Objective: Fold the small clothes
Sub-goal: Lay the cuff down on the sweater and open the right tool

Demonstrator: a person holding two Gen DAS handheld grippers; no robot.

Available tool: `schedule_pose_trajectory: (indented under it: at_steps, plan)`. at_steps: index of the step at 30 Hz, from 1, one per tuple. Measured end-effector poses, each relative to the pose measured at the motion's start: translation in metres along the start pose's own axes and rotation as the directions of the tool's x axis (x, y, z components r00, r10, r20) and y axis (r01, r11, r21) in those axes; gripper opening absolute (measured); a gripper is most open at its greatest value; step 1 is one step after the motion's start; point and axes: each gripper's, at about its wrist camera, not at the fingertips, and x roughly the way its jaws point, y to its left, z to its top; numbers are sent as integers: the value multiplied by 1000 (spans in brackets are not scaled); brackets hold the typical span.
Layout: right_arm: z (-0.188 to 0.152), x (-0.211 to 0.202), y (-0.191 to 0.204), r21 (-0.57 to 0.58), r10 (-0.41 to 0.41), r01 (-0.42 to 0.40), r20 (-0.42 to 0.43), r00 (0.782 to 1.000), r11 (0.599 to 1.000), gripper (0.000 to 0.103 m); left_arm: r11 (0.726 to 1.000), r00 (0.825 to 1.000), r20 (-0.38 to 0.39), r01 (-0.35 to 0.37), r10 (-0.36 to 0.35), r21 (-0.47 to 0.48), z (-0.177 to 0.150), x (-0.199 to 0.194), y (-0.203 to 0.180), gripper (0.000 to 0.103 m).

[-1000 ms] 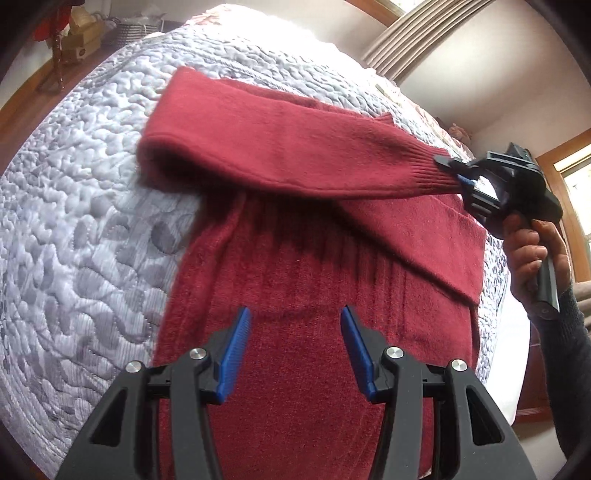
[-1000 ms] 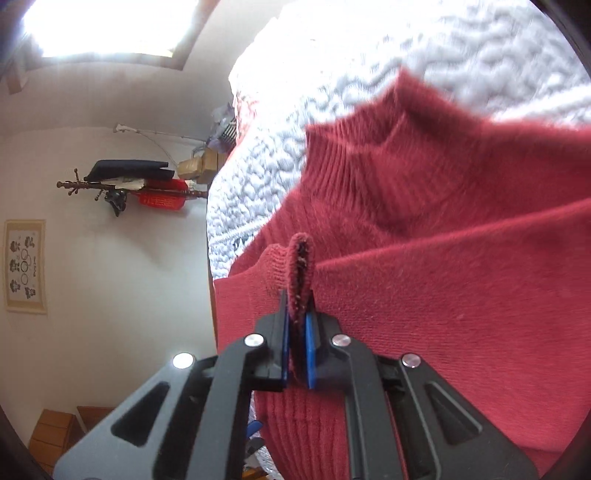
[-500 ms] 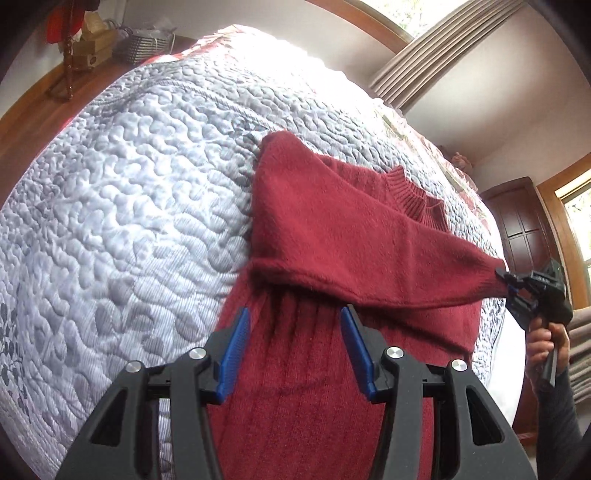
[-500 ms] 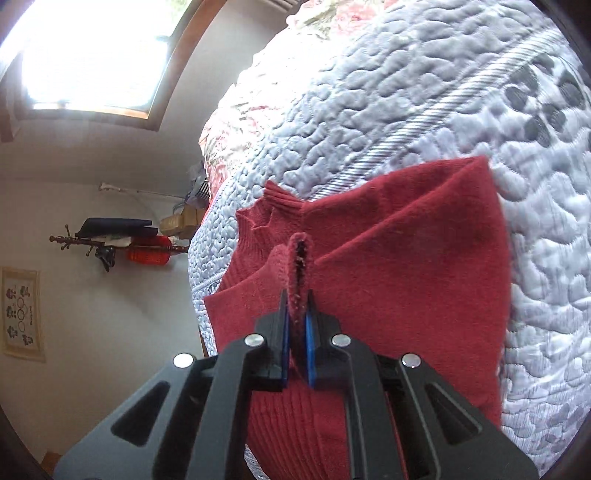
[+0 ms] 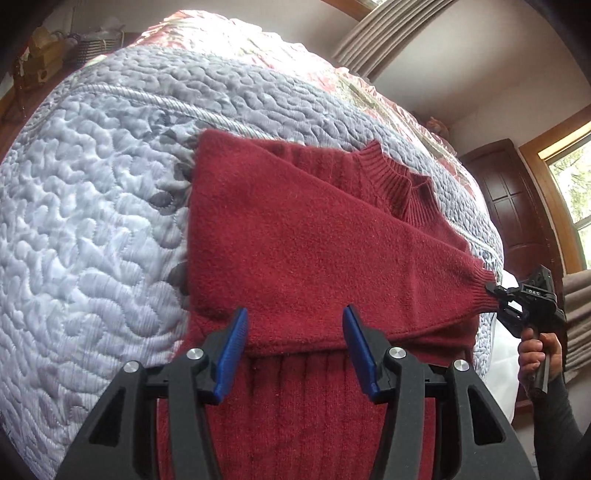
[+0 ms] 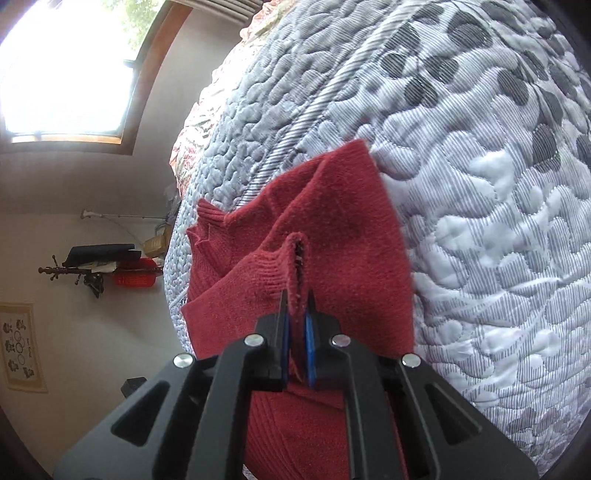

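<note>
Lying on a grey-white quilted bedspread [image 5: 92,221], the red sweater [image 5: 295,240] is sitting collar-up toward the far end of the bed, body ribs running back toward the left gripper [image 5: 293,350]. That gripper's blue pads are standing wide apart, gripping nothing, hovering just above the sweater's lower body. One sleeve is folding diagonally across the sweater's chest; its ribbed cuff [image 6: 291,266] is being pinched between the closed pads of the right gripper [image 6: 297,317], off the sweater's right edge, with a hand [image 5: 539,350] in a dark sleeve holding the handle. Beyond the sweater, a floral quilt border is showing. Room: dark wooden door [image 5: 517,206] and curtains [image 5: 380,33] past the collar, bright window [image 6: 66,70], wall rack [image 6: 99,266] with dark items, framed picture [image 6: 20,347].
</note>
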Motion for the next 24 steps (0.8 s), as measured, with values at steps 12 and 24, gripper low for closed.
schedule_pose_trajectory:
  at_steps: [12, 24]
  plan:
    - [14, 6, -11, -18, -35, 35, 11, 999, 999, 21, 1000, 999, -38, -19, 19, 7, -4, 18, 1, 57]
    - [-2, -23, 22, -155, -87, 107, 133, 987, 982, 13, 1000, 999, 35, 8, -8, 16, 46, 1, -1, 65]
